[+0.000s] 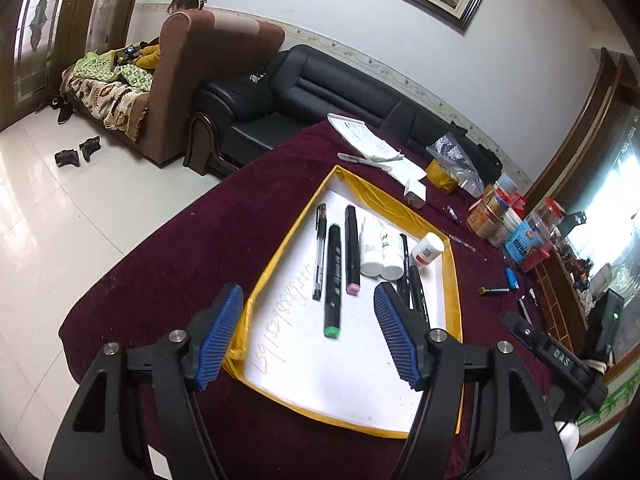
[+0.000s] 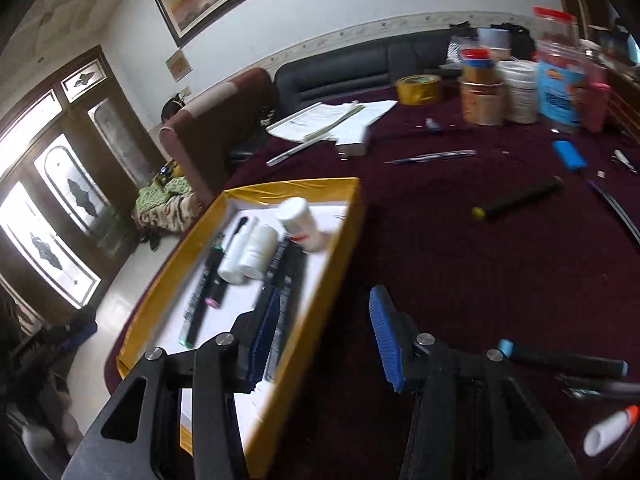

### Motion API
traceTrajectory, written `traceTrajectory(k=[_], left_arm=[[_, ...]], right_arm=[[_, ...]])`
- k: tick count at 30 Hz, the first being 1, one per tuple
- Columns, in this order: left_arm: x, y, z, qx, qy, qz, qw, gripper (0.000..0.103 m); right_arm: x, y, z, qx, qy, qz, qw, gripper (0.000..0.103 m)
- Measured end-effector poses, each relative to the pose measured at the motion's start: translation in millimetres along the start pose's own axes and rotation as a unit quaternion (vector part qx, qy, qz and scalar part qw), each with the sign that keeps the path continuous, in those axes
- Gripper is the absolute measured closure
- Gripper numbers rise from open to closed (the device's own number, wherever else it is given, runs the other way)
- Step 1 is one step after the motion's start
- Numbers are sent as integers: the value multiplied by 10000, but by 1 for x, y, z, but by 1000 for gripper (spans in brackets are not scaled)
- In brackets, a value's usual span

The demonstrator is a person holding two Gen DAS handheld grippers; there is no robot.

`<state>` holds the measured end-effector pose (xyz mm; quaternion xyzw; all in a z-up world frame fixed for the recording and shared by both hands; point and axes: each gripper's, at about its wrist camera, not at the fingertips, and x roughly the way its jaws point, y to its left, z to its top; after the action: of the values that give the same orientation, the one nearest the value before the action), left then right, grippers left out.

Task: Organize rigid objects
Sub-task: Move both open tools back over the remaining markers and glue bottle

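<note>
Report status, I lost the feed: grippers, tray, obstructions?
Left gripper open, empty, over tray. Right gripper open, empty, straddling tray wall. Yellow-tipped marker loose on cloth. Nothing blocking.

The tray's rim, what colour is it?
Golden yellow, around a white floor. The tray shows best in the left wrist view.

The cloth (image 1: 168, 264) is showing deep maroon. The tray (image 1: 256, 284) is wearing a yellow rim around a white floor with faint orange writing. One black marker (image 1: 333, 280) is ending in a green cap, another (image 1: 351, 250) in pink. The bottles (image 1: 372, 254) are looking white. Both grippers' pads (image 1: 218, 340) are showing ribbed blue on black frames. A lighter (image 2: 568, 154) is gleaming blue.
</note>
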<state>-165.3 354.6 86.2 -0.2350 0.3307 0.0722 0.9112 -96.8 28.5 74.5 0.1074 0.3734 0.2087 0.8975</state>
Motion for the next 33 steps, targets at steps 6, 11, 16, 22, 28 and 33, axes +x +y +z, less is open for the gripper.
traceTrajectory(k=[6, 11, 16, 22, 28, 33], left_arm=[[-9, -27, -11, 216, -35, 77, 9997, 35], [-10, -50, -17, 400, 3, 69, 9992, 35], [-3, -76, -27, 637, 151, -11, 9979, 35], [1, -97, -37, 842, 263, -1, 9961, 35], [5, -113, -43, 1009, 351, 35, 9943, 36], [11, -142, -52, 1360, 409, -9, 9899, 36]], right_arm=[[-21, -20, -14, 73, -181, 46, 9998, 60], [-32, -35, -24, 131, -261, 55, 9996, 60], [-48, -57, -30, 273, -431, -17, 9987, 60], [-62, -87, -37, 600, -566, -72, 9966, 57], [-67, -102, -41, 739, -622, -25, 9953, 55], [-71, -107, -42, 741, -656, 3, 9951, 55]])
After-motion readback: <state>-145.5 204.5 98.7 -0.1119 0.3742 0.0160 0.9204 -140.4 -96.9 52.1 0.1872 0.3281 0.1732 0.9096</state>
